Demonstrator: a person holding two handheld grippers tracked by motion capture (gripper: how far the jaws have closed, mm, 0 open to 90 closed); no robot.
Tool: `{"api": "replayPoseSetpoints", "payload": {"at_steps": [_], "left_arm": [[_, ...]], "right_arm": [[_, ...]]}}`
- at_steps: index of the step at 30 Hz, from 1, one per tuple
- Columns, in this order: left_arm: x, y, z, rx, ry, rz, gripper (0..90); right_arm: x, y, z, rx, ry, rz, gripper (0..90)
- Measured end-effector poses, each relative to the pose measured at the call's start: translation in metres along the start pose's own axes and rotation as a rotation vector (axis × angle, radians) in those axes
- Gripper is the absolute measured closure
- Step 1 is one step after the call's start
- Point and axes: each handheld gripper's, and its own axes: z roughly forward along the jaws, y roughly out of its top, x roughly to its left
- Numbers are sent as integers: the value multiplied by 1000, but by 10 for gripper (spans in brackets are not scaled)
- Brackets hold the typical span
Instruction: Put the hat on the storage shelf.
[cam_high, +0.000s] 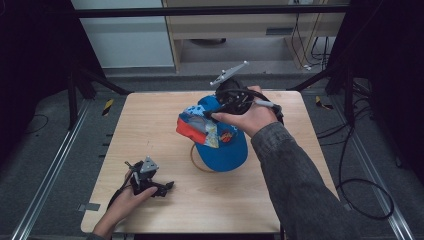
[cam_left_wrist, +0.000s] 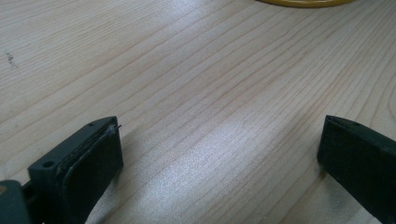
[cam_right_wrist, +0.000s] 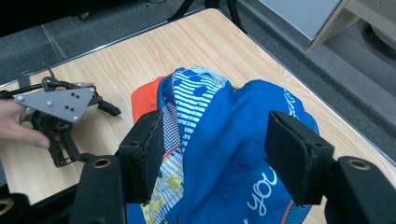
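Observation:
A blue cap (cam_high: 226, 145) with striped and patterned panels and an orange brim (cam_high: 189, 131) lies in the middle of the wooden table (cam_high: 150, 120). My right gripper (cam_high: 216, 114) hovers over the cap's far side, open. In the right gripper view, the right gripper (cam_right_wrist: 217, 140) has its jaws standing on either side of a raised fold of the cap (cam_right_wrist: 224, 135), apart from the fabric. My left gripper (cam_high: 157, 177) rests low over the table near the front left, open. Between the jaws of the left gripper (cam_left_wrist: 219, 140) there is only bare wood.
A thin yellow ring (cam_high: 196, 161) lies on the table partly under the cap's near edge; the ring's rim (cam_left_wrist: 303, 2) shows ahead of the left jaws. Dark stands and cables surround the table. A cabinet (cam_high: 240, 25) stands beyond the far edge.

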Motion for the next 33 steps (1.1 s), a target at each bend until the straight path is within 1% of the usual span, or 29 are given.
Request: {"api": "replayPoseSetpoints", "payload": {"at_steps": [4,13,22,23,28,29,33], "left_arm": [[0,0,0,0,0,0,0],[0,0,0,0,0,0,0],[0,0,0,0,0,0,0],[0,0,0,0,0,1,0],[0,0,0,0,-1,-1,0],[0,0,0,0,-1,-2,0],[0,0,0,0,-1,-1,0]], "right_arm": [[0,-4,-3,-2,-3,0,371],[-3,-15,-12,-14,-11,18,350],[-4,-19,-19,-26,-16,27,336],[-4,-21,-21,-34,-17,30,325],[-4,-25,-24,-37,-19,37,304],[-4,-27,-25,-37,-24,40,281],[-6,-30,-27,-36,-32,57,243]]}}
